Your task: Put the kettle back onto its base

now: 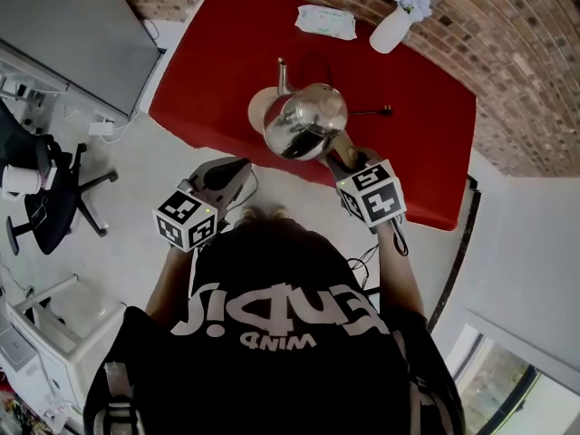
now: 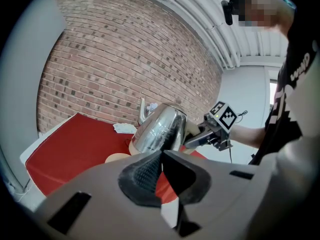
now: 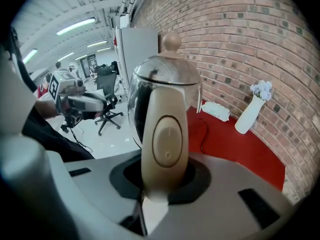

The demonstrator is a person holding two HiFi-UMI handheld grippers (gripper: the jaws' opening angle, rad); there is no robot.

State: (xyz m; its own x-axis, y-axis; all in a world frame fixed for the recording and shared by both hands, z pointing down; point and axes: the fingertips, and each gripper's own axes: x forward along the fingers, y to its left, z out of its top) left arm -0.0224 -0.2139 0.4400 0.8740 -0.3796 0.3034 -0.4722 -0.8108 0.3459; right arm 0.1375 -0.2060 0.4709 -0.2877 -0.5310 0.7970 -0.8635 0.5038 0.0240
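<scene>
**Two grippers, one shiny kettle held over the red table**

Two grippers show in front of the person. The right gripper [image 3: 165, 181] holds the kettle [image 3: 165, 84] by its cream handle [image 3: 165, 139]. The handle sits right between the jaws and they squeeze it. The handle has an oval switch on it.

From the head view, the silver kettle [image 1: 306, 120] is up in the air and tipped a bit. Its thin spout points away from the person. It hangs over the right side of the round cream base [image 1: 263, 109]. It does not sit flat on the base. The base lies on the red table [image 1: 426, 143], near the edge by the person.

The left gripper [image 2: 161, 170] holds nothing. Its two dark pads are pressed together. It hangs off to the left, out over the floor, and points at the kettle.

At the far side of the table stand a white vase [image 1: 391, 27] with pale flowers and a white packet [image 1: 326, 22]. A black cord [image 1: 370, 111] lies on the table next to the kettle.
</scene>
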